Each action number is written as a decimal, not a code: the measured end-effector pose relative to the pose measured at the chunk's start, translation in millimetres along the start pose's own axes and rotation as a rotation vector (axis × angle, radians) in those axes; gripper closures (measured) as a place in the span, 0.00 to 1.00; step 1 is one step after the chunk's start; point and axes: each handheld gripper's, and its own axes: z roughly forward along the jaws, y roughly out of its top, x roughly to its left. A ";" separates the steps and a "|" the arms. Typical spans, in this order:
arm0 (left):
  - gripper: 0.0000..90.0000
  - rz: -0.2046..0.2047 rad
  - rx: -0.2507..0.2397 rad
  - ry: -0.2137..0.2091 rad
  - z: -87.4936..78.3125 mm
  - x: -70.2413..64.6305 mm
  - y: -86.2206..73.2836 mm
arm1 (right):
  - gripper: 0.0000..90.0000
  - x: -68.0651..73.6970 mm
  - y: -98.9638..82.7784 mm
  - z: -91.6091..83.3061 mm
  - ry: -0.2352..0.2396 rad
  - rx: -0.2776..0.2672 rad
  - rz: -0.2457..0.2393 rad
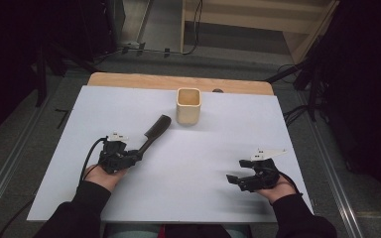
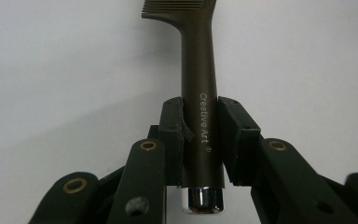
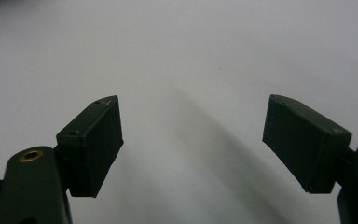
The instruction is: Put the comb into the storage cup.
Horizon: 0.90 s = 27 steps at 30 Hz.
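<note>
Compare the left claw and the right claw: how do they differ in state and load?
The left claw is shut on the dark comb, pads pressed to its handle; the right claw stands wide open, holding nothing. The left sits near the beige cup; the right sits farther off. Both rest low over the white sheet.

Dark brown comb of smooth, satin-matt plastic, fine white lettering printed along the handle, capped at 6 o'clock with a bright, mirror-glossy metal tip. Black left gripper in matt hard plastic, pads dull and rubbery, brass-coloured rivets in the links. Pale square cup at 12 o'clock, looking like smooth unvarnished wood. White tabletop sheet matt, paper-like, over a bare wooden board edge.
</note>
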 end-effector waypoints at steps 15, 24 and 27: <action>0.81 -0.050 -0.087 -0.014 -12.6 -0.3 11.1 | 0.20 3.8 2.4 0.1 0.017 -0.025 0.003; 0.81 -0.072 -0.143 -0.010 -16.3 -2.9 16.8 | 0.20 8.5 5.0 4.2 0.025 -0.022 -0.014; 0.81 -0.077 -0.155 -0.014 -14.6 -5.9 19.2 | 0.21 11.4 7.2 5.1 0.033 -0.032 -0.024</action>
